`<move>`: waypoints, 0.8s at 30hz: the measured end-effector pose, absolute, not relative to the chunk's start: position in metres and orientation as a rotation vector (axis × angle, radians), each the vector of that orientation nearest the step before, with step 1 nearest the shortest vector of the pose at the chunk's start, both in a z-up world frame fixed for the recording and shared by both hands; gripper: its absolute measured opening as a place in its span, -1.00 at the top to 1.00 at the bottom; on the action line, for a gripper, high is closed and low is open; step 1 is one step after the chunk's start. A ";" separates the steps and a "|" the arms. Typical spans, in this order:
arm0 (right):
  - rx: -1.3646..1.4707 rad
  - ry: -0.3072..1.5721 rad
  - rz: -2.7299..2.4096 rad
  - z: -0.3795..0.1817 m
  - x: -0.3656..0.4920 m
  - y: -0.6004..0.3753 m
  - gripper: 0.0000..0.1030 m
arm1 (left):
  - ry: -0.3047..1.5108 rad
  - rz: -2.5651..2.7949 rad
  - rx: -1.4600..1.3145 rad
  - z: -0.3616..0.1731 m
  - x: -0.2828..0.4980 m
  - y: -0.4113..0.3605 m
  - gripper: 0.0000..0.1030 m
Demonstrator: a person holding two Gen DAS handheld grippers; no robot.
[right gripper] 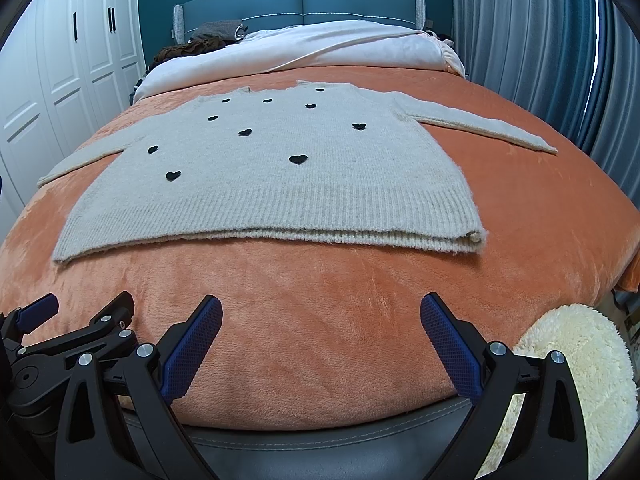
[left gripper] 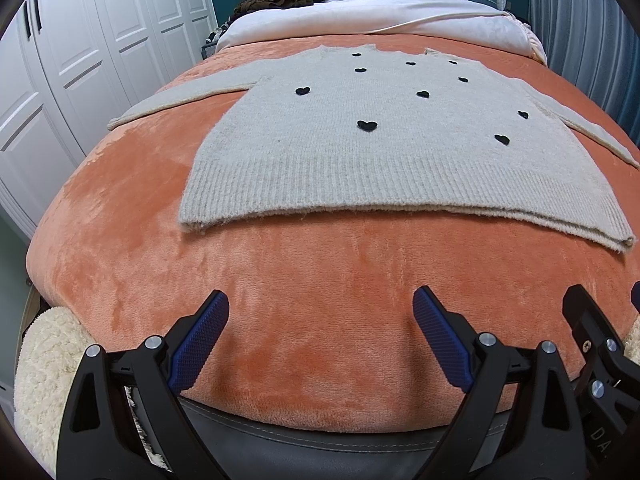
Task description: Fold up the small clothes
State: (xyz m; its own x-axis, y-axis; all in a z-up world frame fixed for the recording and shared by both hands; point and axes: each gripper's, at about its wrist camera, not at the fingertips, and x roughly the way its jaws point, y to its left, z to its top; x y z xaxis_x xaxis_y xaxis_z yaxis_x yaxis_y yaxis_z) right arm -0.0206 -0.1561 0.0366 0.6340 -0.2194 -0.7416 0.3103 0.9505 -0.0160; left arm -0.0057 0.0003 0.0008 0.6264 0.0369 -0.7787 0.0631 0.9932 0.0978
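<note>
Garment: pale grey knitted sweater with small black hearts (left gripper: 340, 136) (right gripper: 280, 168) lies flat, front up, on the orange plush blanket (left gripper: 280, 280) (right gripper: 320, 300) covering the bed, both sleeves spread out sideways, ribbed hem nearest the cameras.
Left hand-held gripper (left gripper: 320, 316): jaws spread wide, blue ribbed pads (left gripper: 200, 344) gripping nothing, hovering over bare blanket near the bed's foot, apart from the hem.
Right hand-held gripper (right gripper: 320, 320): likewise wide apart and empty, just beside the left one.
Bed head: white duvet (left gripper: 380, 16) (right gripper: 340, 48) bunched beyond the sweater, dark clothes on it.
Surroundings: white panelled wardrobe (left gripper: 80, 60) on the left, grey-blue curtain (right gripper: 540, 60) on the right.
</note>
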 end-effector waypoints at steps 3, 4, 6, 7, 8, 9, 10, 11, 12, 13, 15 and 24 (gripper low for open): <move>0.117 0.832 -0.304 0.036 -0.021 -0.156 -0.90 | 0.894 -0.016 0.119 0.001 -0.006 0.000 -0.76; 0.118 0.832 -0.304 0.036 -0.021 -0.156 -0.90 | 0.894 -0.015 0.119 0.001 -0.006 0.000 -0.76; 0.118 0.832 -0.304 0.036 -0.021 -0.156 -0.90 | 0.894 -0.015 0.119 0.001 -0.006 0.000 -0.76; 0.118 0.833 -0.303 0.036 -0.021 -0.156 -0.90 | 0.894 -0.015 0.120 0.001 -0.006 0.000 -0.76; 0.117 0.834 -0.303 0.036 -0.021 -0.156 -0.90 | 0.894 -0.015 0.120 0.001 -0.006 0.000 -0.76; 0.118 0.835 -0.302 0.035 -0.021 -0.156 -0.90 | 0.895 -0.016 0.120 0.000 -0.006 0.000 -0.76; 0.120 0.838 -0.300 0.034 -0.021 -0.156 -0.90 | 0.897 -0.017 0.121 0.000 -0.006 0.001 -0.76; 0.127 0.842 -0.288 0.034 -0.021 -0.156 -0.90 | 0.899 -0.022 0.119 0.000 -0.006 0.001 -0.77; 0.140 0.847 -0.273 0.033 -0.020 -0.158 -0.90 | 0.904 -0.033 0.111 0.002 -0.004 0.002 -0.78; 0.165 0.856 -0.246 0.034 -0.018 -0.161 -0.90 | 0.910 -0.047 0.099 0.004 -0.003 0.004 -0.80; 0.222 0.860 -0.208 0.041 -0.010 -0.179 -0.90 | 0.913 -0.071 0.055 0.015 0.004 0.012 -0.84; 0.541 0.774 -0.475 0.076 0.067 -0.422 -0.90 | 0.859 0.029 -0.102 0.065 0.074 0.068 -0.91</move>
State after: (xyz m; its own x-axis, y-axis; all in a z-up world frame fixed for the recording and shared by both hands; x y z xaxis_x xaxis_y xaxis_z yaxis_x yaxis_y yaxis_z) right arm 0.0674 -0.4218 0.0755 0.6243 -0.2012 -0.7548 0.5822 0.7641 0.2778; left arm 0.0739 0.0680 0.0646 0.6531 -0.0153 -0.7571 -0.0669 0.9947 -0.0777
